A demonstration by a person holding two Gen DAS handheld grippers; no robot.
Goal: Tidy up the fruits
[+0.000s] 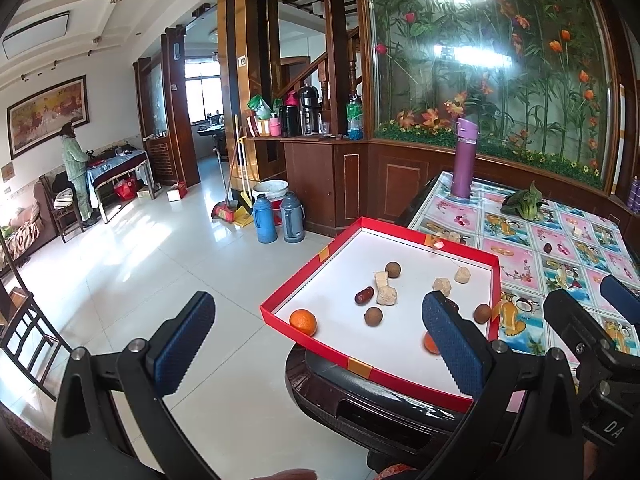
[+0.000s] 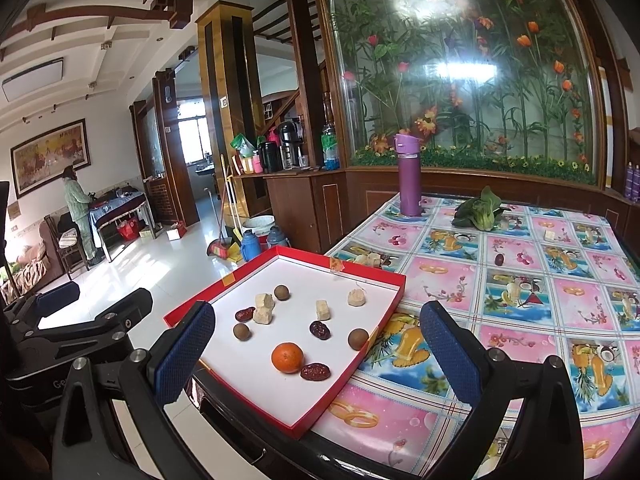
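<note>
Both grippers stand spread wide and empty: my left gripper point(image 1: 316, 340) hovers at the red tray's point(image 2: 224, 282) near corner, my right gripper point(image 2: 316, 348) over its table-side edge. Inside the tray lie a tangerine point(image 2: 287, 357), red dates point(image 2: 315, 371), brown longans point(image 2: 358, 338) and pale cubes point(image 2: 264, 301). One date point(image 2: 499, 259) sits apart on the tablecloth point(image 2: 520, 312).

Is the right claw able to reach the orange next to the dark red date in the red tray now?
Probably yes. The right claw is open and empty, and the orange lies uncovered in the red tray just ahead, with only the date touching its side.
</note>
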